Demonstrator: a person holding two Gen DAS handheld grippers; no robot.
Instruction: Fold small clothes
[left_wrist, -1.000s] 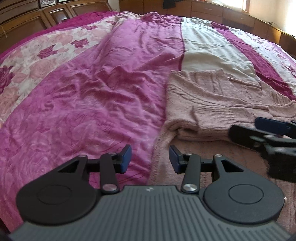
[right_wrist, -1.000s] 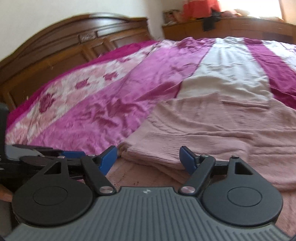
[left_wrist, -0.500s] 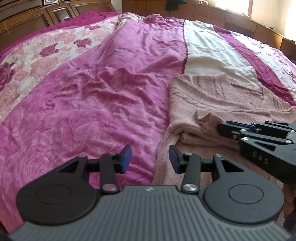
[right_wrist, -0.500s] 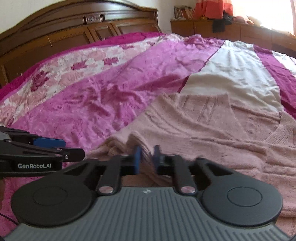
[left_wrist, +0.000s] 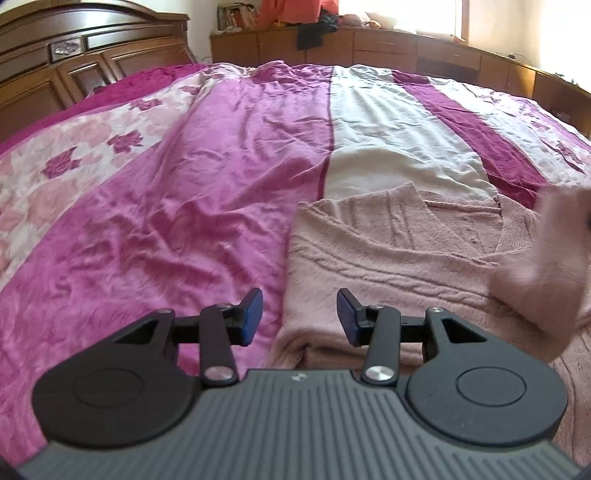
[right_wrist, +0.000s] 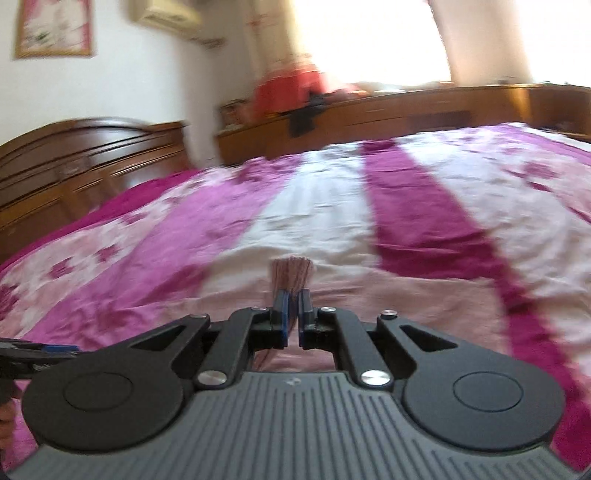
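Left gripper (left_wrist: 300, 316): fingers (left_wrist: 252, 311) spread wide, holding nothing; the sweater (left_wrist: 388, 258) edge lies below the gap, its body spreading ahead and to the right on the bedspread (left_wrist: 184, 184).

Right gripper (right_wrist: 292, 308): fingers (right_wrist: 281, 308) nearly together, pinching a fold of sweater (right_wrist: 291, 271) that stands up just beyond the tips (view blurred by motion).

Change from half a second ago: the right gripper, then low over the sweater and closing on it, now looks across the bed with the fold lifted; in the left view it has gone, and a blurred raised flap of sweater (left_wrist: 546, 266) fills the right edge.

Surroundings: headboard (left_wrist: 74, 55) far ahead-left; low cabinets (left_wrist: 388, 48) far ahead; the left gripper's fingertips (right_wrist: 55, 349) show at the right view's left edge.
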